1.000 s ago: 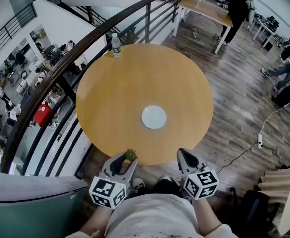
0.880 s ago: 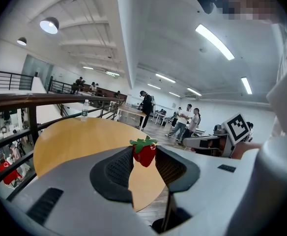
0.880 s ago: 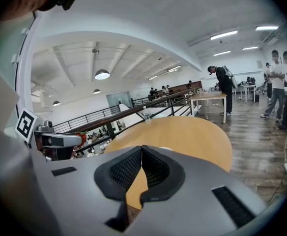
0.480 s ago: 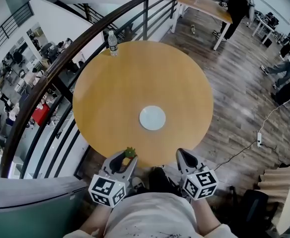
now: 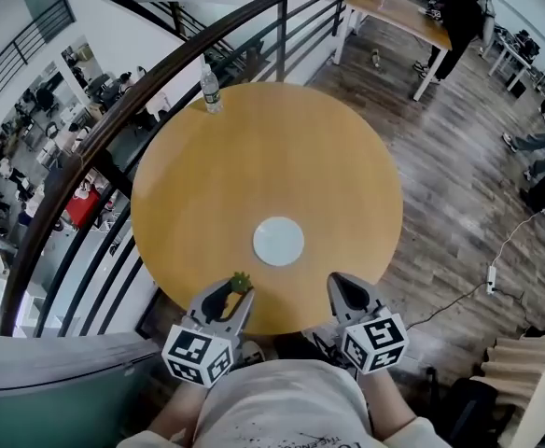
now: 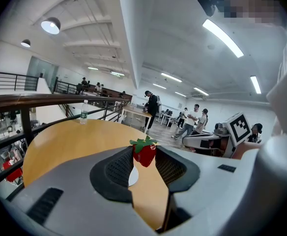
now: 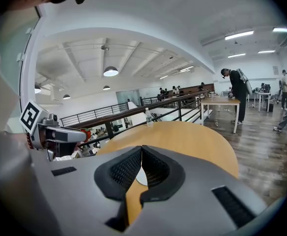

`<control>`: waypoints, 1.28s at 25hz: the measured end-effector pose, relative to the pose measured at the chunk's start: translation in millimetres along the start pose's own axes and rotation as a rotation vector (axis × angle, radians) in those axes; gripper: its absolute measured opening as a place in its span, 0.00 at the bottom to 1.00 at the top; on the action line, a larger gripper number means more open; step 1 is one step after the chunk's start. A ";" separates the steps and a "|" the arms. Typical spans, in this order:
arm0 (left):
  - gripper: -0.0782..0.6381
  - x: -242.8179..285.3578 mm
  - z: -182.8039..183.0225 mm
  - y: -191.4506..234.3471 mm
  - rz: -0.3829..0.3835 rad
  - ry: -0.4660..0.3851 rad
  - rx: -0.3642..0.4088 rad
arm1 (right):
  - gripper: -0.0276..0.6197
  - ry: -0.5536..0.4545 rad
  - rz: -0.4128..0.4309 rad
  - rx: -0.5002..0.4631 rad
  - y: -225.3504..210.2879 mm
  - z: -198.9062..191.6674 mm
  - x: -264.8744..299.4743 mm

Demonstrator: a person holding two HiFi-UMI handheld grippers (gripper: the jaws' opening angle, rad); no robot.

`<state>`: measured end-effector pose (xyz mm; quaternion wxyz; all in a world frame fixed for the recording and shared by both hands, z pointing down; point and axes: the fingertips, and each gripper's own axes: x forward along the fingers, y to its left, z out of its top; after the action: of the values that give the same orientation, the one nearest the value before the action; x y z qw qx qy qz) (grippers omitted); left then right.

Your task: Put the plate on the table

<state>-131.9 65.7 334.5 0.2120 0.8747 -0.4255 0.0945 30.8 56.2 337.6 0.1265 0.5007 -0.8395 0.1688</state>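
A white plate lies flat on the round wooden table, toward its near side. My left gripper hangs at the table's near edge, shut on a small red strawberry with a green top; in the left gripper view the strawberry is pinched at the jaw tips and the plate shows below it. My right gripper is level with it to the right, shut and empty. In the right gripper view a sliver of the plate shows behind the closed jaws.
A clear water bottle stands at the table's far edge, by a dark railing that curves along the left over a drop to a lower floor. A person stands by a long table at the back right. A cable lies on the wood floor.
The table and plate have drawn a little nearer to both grippers in the head view. The left gripper still holds the strawberry; the right stays shut.
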 end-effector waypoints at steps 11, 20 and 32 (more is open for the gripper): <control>0.33 39.7 10.0 -9.1 0.094 0.001 0.002 | 0.08 0.015 0.101 -0.003 -50.9 8.4 19.7; 0.32 53.2 19.6 5.2 0.103 0.033 0.015 | 0.08 0.024 0.110 0.020 -56.2 15.5 36.0; 0.32 76.5 9.0 12.6 0.032 0.090 0.030 | 0.08 0.042 0.052 0.053 -62.8 0.8 42.9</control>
<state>-94.6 0.9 356.5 0.2161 0.8657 -0.4281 0.1434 66.3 -6.1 363.1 0.1265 0.4781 -0.8448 0.2046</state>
